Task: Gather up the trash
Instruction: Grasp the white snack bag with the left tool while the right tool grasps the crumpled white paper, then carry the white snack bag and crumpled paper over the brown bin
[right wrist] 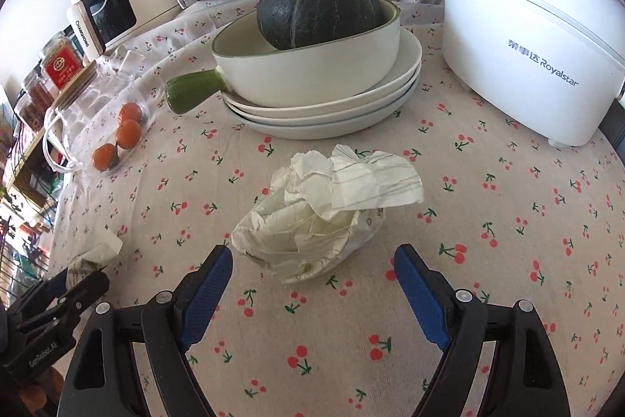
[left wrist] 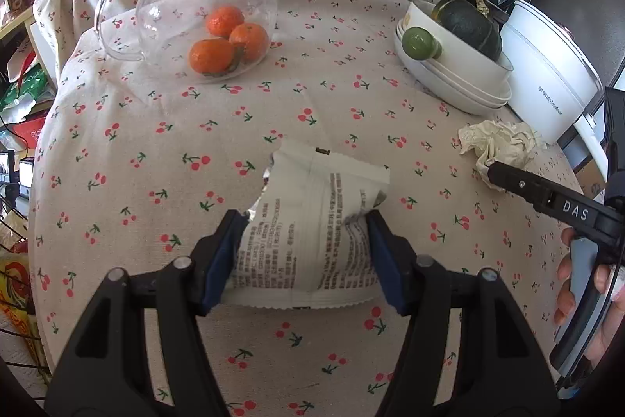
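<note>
In the left wrist view, a white snack wrapper [left wrist: 312, 221] with small grey print is seen clamped between the two blue pads of the left gripper [left wrist: 306, 256]. The pads are pressed on both sides of the wrapper, and its torn top edge sticks out past them, above the cherry-print tablecloth [left wrist: 156, 163]. Farther back, a glass jug [left wrist: 203, 10] with a wooden lid is seen, and three oranges [left wrist: 228, 42] are seen through its glass. At the right, a dark green pumpkin [left wrist: 468, 22] is set in a white pan with a green handle, on a stack of white plates [left wrist: 461, 92]. A white cooker [left wrist: 547, 73] is placed beside them. A crumpled paper [left wrist: 500, 143] is lying near the cooker, and one black finger of the right gripper [left wrist: 547, 194] is seen next to it, held by a hand [left wrist: 586, 292]. In the right wrist view, the crumpled paper [right wrist: 328, 210] is seen lying on the tablecloth [right wrist: 508, 221], just ahead of the right gripper [right wrist: 312, 256]. Its blue pads are spread wide apart and nothing is held between them. The pumpkin [right wrist: 316, 10] in its pan, the plates [right wrist: 332, 112] and the cooker [right wrist: 527, 38] are seen behind the paper. At the lower left, the left gripper [right wrist: 74, 280] is seen with the white wrapper [right wrist: 97, 249] in it.
</note>
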Tool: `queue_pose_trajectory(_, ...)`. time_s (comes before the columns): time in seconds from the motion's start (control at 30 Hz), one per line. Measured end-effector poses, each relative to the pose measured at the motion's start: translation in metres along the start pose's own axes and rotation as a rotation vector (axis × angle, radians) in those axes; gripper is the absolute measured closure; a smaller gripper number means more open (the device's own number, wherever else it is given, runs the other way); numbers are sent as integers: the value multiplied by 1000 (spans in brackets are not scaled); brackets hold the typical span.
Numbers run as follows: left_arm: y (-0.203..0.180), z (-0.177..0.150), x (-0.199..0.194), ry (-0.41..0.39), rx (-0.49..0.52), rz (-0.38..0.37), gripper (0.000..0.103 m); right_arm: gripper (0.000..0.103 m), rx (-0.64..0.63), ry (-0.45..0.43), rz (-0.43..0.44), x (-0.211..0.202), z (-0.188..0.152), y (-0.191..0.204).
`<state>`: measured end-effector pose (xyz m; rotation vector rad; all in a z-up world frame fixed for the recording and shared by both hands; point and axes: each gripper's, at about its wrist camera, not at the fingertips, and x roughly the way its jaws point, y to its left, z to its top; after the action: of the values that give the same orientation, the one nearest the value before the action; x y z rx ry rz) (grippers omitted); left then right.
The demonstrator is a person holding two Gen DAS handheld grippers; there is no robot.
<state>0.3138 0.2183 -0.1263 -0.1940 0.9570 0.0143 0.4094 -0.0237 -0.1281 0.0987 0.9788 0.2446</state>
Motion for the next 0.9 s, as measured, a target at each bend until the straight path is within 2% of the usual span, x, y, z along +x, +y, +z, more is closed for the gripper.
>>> queue_pose_trajectory(0.13, 1, -3, 1, 11, -13, -5, 38, 17, 39, -38, 2, 11, 9, -1)
queue_pose_trajectory(0.27, -8, -3, -1, 12, 12, -13, 38, 18, 21, -59, -29, 17, 14, 4)
queue_pose_trajectory(0.3, -10, -3, -1, 13, 18, -13, 38, 21, 12, -60, -38, 17, 14, 6)
queue_pose_trajectory(0.33, -12, -4, -1, 14, 23, -14, 38, 33, 5, -62, -39, 17, 14, 7)
queue_pose_trajectory(0.43, -17, -6, -4, 16, 32, -14, 38, 42, 7, -56, -23, 12, 13, 8)
queue_pose_trajectory(0.67, -32, -5, -22, 6, 21, -19, 38, 46, -7, -70, -5, -31, -1, 0)
queue_pose_trajectory(0.9, -74, -1, -63, -40, 69, -38, 38, 46, -48, -81, -17, -87, -26, -14)
